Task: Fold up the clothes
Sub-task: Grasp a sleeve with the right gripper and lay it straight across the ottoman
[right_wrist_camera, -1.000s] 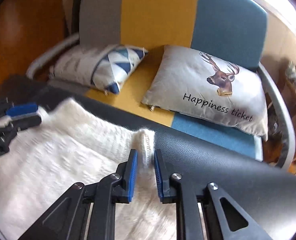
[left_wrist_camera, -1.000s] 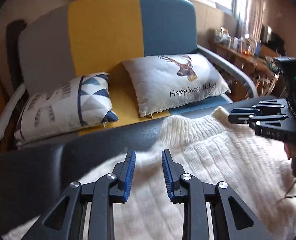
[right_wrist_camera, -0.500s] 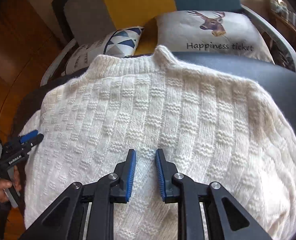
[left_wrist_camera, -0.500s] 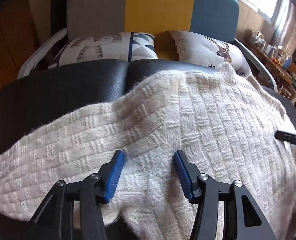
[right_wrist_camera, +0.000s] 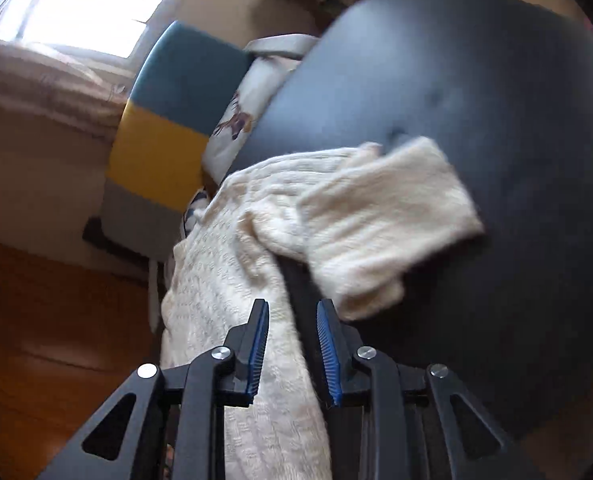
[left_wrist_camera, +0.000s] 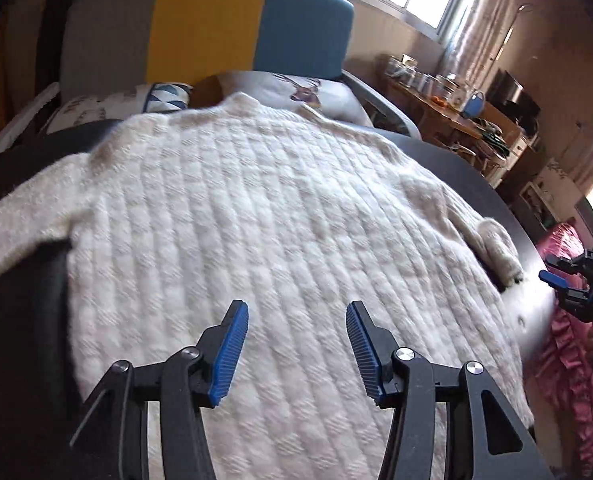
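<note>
A cream knitted sweater [left_wrist_camera: 264, 208] lies spread flat on a black table [left_wrist_camera: 480, 192], collar toward the sofa. My left gripper [left_wrist_camera: 296, 316] is open and empty, hovering over the sweater's lower body. My right gripper [right_wrist_camera: 292, 312] is open with a narrow gap, at the sweater's side edge [right_wrist_camera: 232, 264], beside the folded-in sleeve [right_wrist_camera: 384, 216]. It holds nothing. The right gripper also shows at the right edge of the left wrist view [left_wrist_camera: 556, 280], past the sleeve cuff [left_wrist_camera: 496, 248].
A grey, yellow and blue sofa [left_wrist_camera: 208, 28] with two cushions [left_wrist_camera: 296, 88] stands behind the table. A cluttered wooden sideboard [left_wrist_camera: 448, 108] is at the back right. Pink fabric [left_wrist_camera: 568, 344] hangs at the table's right edge. The floor [right_wrist_camera: 48, 320] is wooden.
Both grippers have pulled back from the collar to the sweater's lower part. The left jaws have opened wider. The right gripper has swung out to the sweater's right side, by the sleeve.
</note>
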The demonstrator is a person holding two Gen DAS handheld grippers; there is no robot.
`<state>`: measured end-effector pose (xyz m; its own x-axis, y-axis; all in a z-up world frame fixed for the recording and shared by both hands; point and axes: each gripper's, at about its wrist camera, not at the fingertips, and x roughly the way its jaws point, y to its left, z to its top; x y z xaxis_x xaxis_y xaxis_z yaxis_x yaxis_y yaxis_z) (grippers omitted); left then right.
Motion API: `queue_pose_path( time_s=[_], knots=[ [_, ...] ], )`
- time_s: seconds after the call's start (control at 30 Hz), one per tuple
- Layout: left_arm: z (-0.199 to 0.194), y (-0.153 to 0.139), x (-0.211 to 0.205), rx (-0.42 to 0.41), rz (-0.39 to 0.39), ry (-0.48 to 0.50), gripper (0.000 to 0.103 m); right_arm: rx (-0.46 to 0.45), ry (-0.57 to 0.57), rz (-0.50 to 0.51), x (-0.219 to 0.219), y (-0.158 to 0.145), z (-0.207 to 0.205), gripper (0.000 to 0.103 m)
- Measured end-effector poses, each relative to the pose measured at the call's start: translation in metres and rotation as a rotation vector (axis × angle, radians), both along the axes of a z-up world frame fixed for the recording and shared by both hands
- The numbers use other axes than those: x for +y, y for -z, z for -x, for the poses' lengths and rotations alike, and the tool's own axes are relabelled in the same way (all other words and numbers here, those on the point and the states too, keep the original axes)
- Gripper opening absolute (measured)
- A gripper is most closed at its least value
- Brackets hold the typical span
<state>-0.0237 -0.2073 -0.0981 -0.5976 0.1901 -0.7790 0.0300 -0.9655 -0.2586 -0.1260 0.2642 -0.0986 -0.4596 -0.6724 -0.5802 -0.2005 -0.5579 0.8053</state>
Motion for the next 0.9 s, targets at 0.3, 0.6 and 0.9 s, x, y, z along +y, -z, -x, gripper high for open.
queue_pose_path(
  time_s=[0.3,0.6,0.9],
  knots=[
    [-0.025,0.021,0.027,-0.071,0.039,0.005,0.053,-0.059,0.231,0.116,0.021,0.053,-0.002,0.026],
    [-0.029,0.025,0.032,-0.054,0.064,0.018,0.064,-0.027,0.302,0.055,0.004,0.062,0.018,0.024],
    [-0.032,0.027,0.038,-0.032,0.079,0.040,0.073,0.112,0.147,-0.465,-0.010,0.014,0.036,0.005]
  ],
)
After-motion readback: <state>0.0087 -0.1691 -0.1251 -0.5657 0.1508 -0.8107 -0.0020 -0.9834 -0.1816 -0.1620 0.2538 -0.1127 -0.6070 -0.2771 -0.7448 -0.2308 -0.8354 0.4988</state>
